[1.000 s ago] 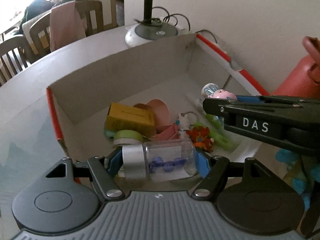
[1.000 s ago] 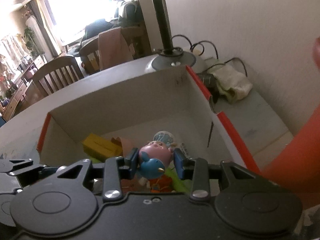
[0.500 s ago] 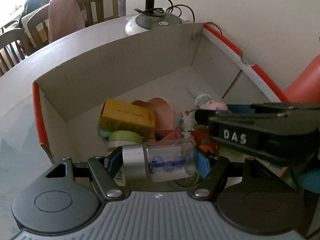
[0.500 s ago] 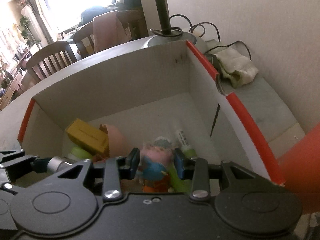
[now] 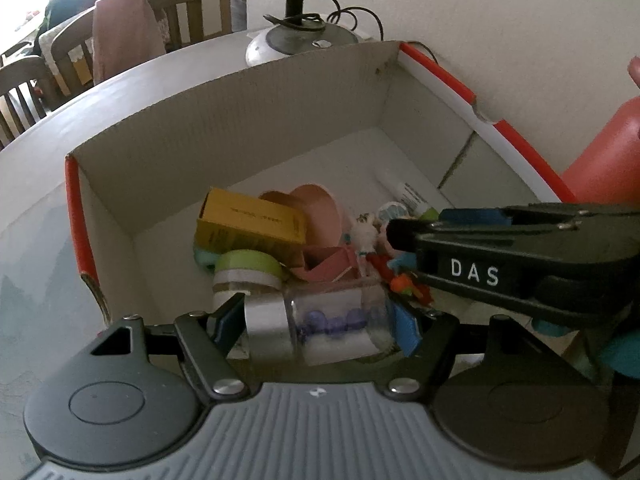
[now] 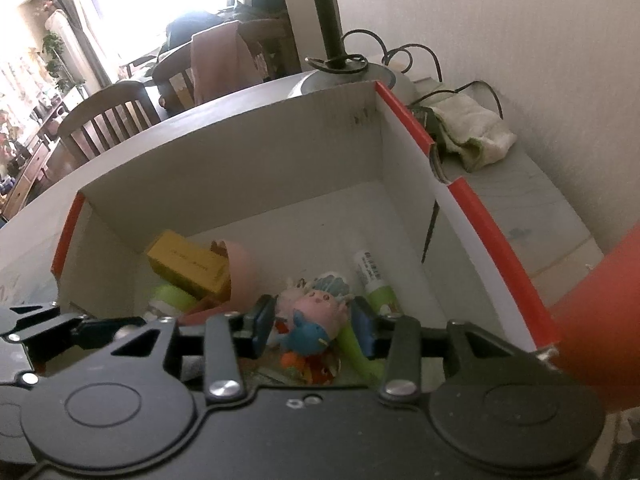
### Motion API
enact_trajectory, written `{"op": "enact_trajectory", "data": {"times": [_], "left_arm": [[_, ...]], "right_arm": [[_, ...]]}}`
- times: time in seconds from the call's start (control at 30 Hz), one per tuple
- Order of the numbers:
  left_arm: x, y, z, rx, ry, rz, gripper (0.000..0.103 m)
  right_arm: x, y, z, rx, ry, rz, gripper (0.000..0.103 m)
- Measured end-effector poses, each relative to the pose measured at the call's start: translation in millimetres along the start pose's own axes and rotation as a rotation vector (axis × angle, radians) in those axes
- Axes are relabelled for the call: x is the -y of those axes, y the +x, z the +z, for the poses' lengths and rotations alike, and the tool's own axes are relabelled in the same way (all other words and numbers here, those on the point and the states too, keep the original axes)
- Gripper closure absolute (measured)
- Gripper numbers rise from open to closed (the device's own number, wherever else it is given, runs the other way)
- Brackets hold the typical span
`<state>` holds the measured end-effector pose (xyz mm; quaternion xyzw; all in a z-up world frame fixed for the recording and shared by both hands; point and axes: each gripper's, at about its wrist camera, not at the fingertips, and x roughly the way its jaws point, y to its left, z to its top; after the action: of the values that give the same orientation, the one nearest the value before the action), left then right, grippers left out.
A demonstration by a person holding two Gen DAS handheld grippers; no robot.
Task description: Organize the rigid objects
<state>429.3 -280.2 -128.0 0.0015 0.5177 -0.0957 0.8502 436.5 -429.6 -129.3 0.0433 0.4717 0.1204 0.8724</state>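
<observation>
Left gripper point(image 5: 316, 322): blue pads clamped on clear glass jar with silver lid and purple beads point(image 5: 320, 326), long axis crosswise, lid leftward, held over near edge of white cardboard box with red rim point(image 5: 240, 128). Right gripper point(image 6: 314, 324): jaws opening, pink-and-blue toy figure point(image 6: 316, 316) between them, pads apparently clear, among yellow carton point(image 6: 186, 266), green tube point(image 6: 374, 282)

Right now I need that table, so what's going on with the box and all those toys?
A person is sorting small items into the cardboard box with two handheld grippers. The left gripper holds a clear jar with purple beads over the box's near edge. The right gripper is inside the box, its jaws opening around a pink and blue toy. A yellow carton and a tube already lie inside.
</observation>
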Motion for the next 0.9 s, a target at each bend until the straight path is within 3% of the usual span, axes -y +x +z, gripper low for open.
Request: {"op": "enact_trajectory", "data": {"times": [0.47, 0.9], "left_arm": [[0, -39, -16, 0.071, 0.013, -0.026, 0.029], [-35, -95, -38, 0.199, -0.048, -0.062, 0.029]], "right_arm": [[-15, -40, -4, 0.068, -0.026, 0.023, 0.047], [-40, -96, -20, 0.171, -0.082, 0.082, 0.03]]}}
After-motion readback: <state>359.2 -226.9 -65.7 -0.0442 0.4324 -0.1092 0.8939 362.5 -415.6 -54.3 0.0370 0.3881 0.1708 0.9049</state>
